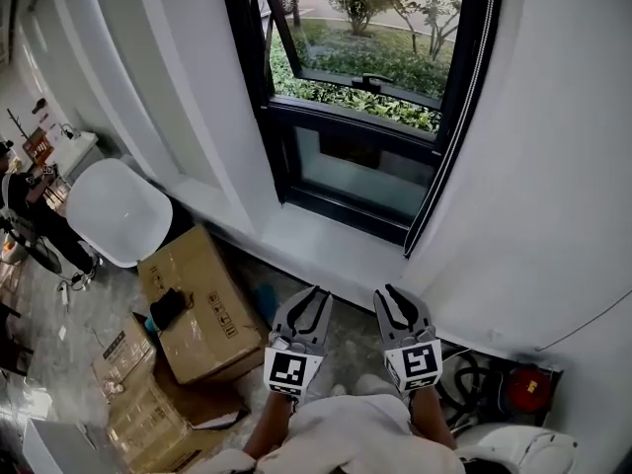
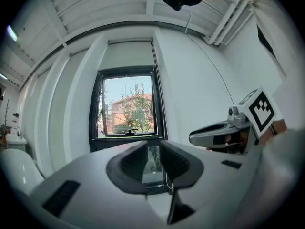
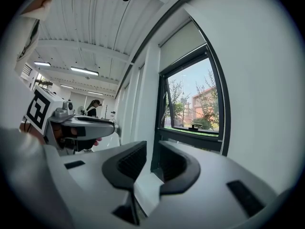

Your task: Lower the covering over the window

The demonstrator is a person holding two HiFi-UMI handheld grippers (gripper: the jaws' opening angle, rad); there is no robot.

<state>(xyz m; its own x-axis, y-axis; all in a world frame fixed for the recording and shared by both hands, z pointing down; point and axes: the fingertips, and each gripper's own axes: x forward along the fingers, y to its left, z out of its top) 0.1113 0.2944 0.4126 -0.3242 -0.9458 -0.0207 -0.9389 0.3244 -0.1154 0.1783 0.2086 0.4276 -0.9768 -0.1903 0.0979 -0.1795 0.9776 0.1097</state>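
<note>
The black-framed window lies straight ahead, its lower sash tilted open. In the left gripper view the window has a pale roller blind rolled high, covering only the top. The right gripper view shows the same blind above the glass. A bead cord hangs down the right side of the frame. My left gripper and right gripper are held side by side short of the sill, both pointing at the window. Each one is open, left gripper and right gripper, with nothing between the jaws.
A white sill runs under the window. Cardboard boxes and a white chair stand on the floor at the left. A red object with cables sits at the lower right. A person stands far left.
</note>
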